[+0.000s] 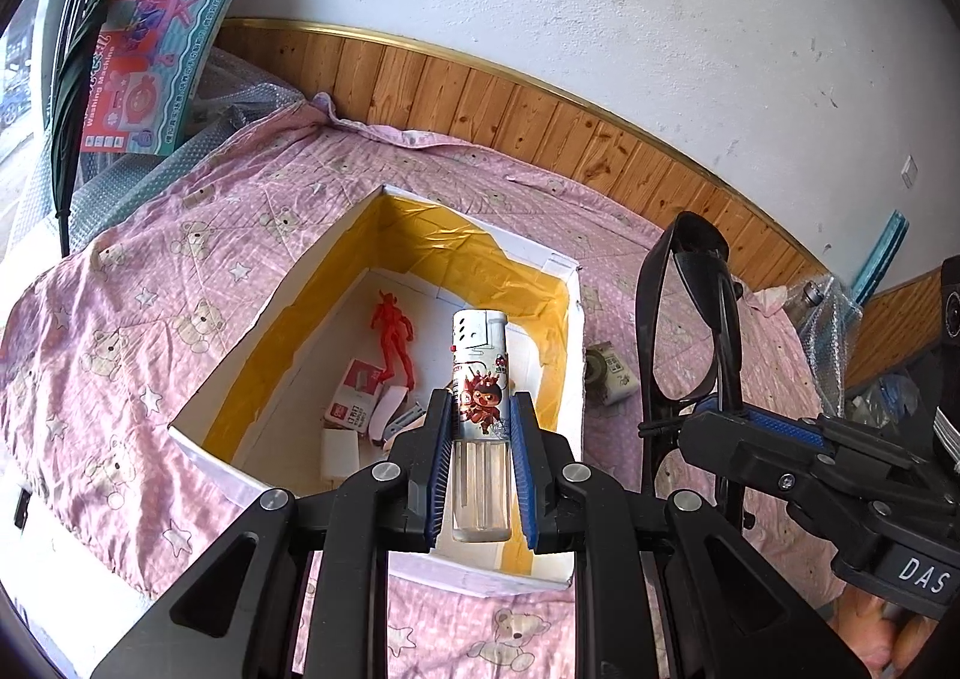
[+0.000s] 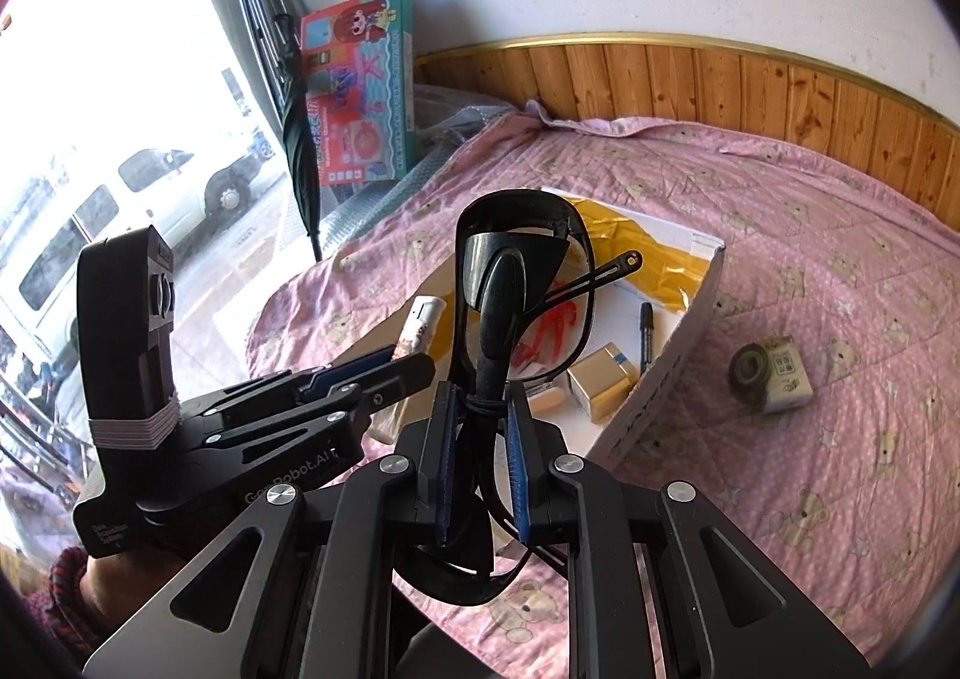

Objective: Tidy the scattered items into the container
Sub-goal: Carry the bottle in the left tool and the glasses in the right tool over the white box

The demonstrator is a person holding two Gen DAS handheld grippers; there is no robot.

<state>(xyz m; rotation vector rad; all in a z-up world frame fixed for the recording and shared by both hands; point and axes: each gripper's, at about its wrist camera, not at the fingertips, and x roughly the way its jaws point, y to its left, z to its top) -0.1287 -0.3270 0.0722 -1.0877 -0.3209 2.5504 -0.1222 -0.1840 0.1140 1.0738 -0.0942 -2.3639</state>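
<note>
Lighter [image 1: 480, 415] and sunglasses [image 2: 516, 283]: we pinch 1 in each gripper, left [image 1: 480, 457] and right [image 2: 477, 451], above the box [image 1: 210, 373], ready for dropping in.

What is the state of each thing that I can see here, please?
Left gripper: shut on the lighter.
Lighter: upright, held over the box.
Right gripper: shut on the sunglasses.
Sunglasses: folded, held above the box.
Box: open, partly filled.
Red figure: lying inside the box.
Black pen: lying inside the box.
Tape roll: outside, lying on the bedspread.
</note>
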